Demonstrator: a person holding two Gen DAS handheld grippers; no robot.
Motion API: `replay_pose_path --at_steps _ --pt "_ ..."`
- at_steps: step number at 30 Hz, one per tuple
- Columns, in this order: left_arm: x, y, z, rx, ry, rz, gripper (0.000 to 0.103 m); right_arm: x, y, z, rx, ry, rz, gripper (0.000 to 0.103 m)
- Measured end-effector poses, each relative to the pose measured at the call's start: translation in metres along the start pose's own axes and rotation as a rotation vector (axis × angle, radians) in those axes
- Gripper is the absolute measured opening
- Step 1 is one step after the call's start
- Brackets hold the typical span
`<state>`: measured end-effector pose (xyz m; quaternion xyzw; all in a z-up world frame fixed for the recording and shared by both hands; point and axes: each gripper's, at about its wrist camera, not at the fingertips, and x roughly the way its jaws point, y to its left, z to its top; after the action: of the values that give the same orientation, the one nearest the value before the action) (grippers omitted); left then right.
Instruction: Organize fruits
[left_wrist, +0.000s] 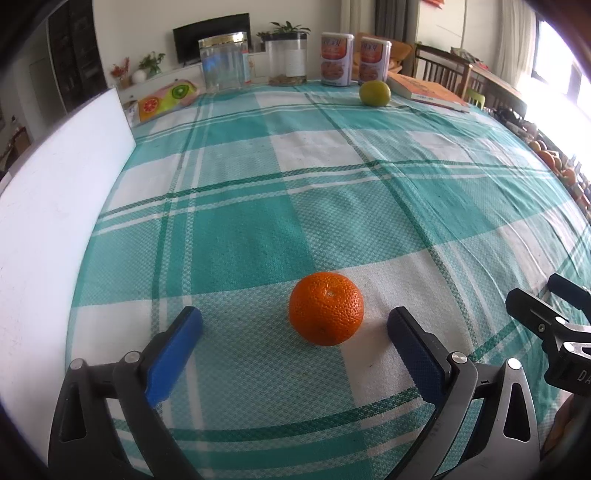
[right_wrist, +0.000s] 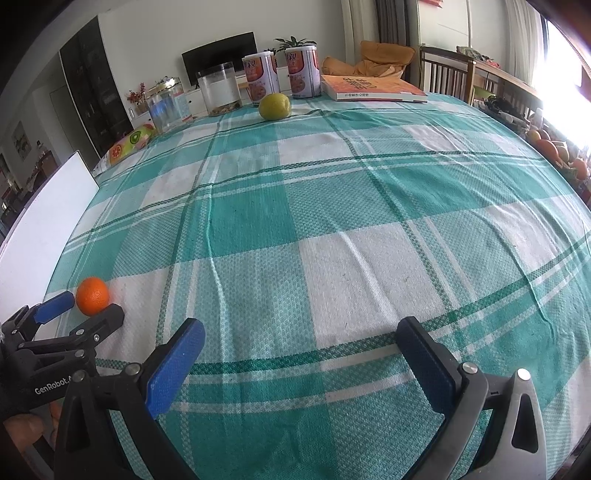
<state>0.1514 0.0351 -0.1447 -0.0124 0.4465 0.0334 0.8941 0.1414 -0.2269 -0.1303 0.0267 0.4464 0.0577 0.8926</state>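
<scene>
Behind the green fruit (right_wrist: 274, 106) — two clear jars (right_wrist: 219, 89), one holding brown bits.

A broad stretch of bare checked tablecloth (right_wrist: 332, 206) lay open ahead of both grippers. The white board (left_wrist: 55, 206) walled off the left edge. Along the far edge stood two clear jars (left_wrist: 223, 61), two printed cans (left_wrist: 336, 59) and a book (right_wrist: 373, 88), with a green citrus fruit (right_wrist: 274, 106) just before them. The orange (left_wrist: 325, 308) sat between the left gripper's (left_wrist: 294, 325) spread fingers, touching neither.
</scene>
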Motion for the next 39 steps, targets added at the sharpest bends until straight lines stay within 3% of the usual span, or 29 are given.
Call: replay_pose_path --at_steps 9,14,22,28,29,31,32,33,39 --pt "0.0 0.0 0.0 0.0 0.0 0.0 0.102 0.002 -0.01 0.015 -0.007 0.03 0.077 0.103" --pt "0.0 0.0 0.0 0.0 0.0 0.0 0.102 0.032 -0.013 0.087 -0.066 -0.017 0.069 0.103" --pt "0.0 0.0 0.0 0.0 0.0 0.0 0.102 0.117 0.011 0.222 -0.104 -0.08 0.108 0.102" --pt "0.0 0.0 0.001 0.0 0.0 0.0 0.102 0.184 0.036 0.278 -0.12 0.013 0.058 0.1" --pt "0.0 0.0 0.001 0.0 0.0 0.0 0.102 0.194 0.036 0.281 -0.102 0.038 0.056 0.097" --pt "0.001 0.0 0.001 0.0 0.0 0.0 0.102 0.21 0.032 0.284 -0.064 0.099 0.067 0.081" --pt "0.001 0.0 0.001 0.0 0.0 0.0 0.102 0.213 0.029 0.284 -0.045 0.109 0.095 0.06" --pt "0.001 0.0 0.001 0.0 0.0 0.0 0.102 0.208 0.026 0.284 -0.034 0.087 0.103 0.052" --pt "0.001 0.0 0.001 0.0 0.0 0.0 0.102 0.166 -0.016 0.255 0.093 0.084 0.229 0.052"
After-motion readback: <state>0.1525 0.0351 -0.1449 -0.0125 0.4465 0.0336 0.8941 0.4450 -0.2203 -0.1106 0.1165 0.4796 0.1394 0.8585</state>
